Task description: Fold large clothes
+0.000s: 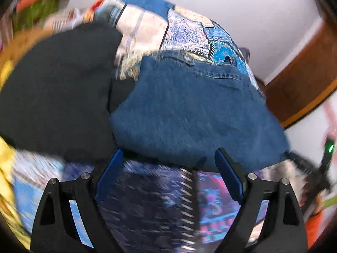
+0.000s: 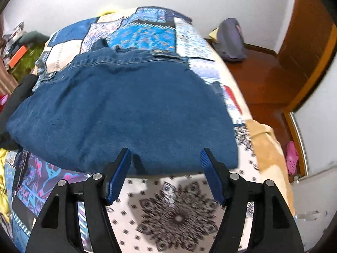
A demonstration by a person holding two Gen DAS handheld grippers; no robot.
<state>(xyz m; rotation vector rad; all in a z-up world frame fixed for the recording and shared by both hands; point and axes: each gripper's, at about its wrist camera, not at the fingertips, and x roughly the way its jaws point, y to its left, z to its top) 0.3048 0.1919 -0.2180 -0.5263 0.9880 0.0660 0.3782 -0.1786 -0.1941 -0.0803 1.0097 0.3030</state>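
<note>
Blue folded denim jeans lie on my patchwork quilt; black garment beside, blurred. Left gripper and right gripper both gape, holding nothing.

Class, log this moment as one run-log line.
stage: jeans folded on patchwork bedspread | left claw: open, empty | right claw: open, empty, at near edge | black garment beside jeans

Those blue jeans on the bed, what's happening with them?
Someone is folding clothes with a gripper in each hand. The blue jeans lie folded on the patchwork quilt, beside a black garment. The left gripper and right gripper are both open at the jeans' near edge, holding nothing.
</note>
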